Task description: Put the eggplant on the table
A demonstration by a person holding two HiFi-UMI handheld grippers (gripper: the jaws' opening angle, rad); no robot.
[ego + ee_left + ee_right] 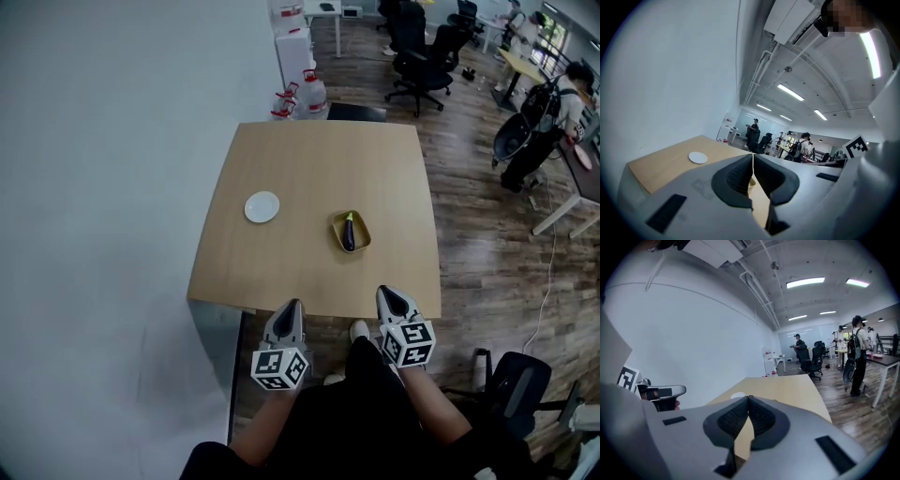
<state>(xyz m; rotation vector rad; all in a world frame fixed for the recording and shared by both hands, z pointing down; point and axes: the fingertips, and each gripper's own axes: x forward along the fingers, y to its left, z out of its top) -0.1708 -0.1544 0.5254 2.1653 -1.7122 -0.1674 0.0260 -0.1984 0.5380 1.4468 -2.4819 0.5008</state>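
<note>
A dark purple eggplant with a green stem lies in a small yellow dish on the wooden table, right of centre. My left gripper hovers at the table's near edge, its jaws pressed together with nothing between them. Level with it to the right, my right gripper is also shut and empty, just short of the dish. In the left gripper view the shut jaw tips point over the tabletop; in the right gripper view the closed tips aim along the table.
A white round plate sits on the table's left half. A white wall runs along the left. Water bottles stand behind the table. Office chairs, desks and people fill the room at the back right. A chair stands near my right side.
</note>
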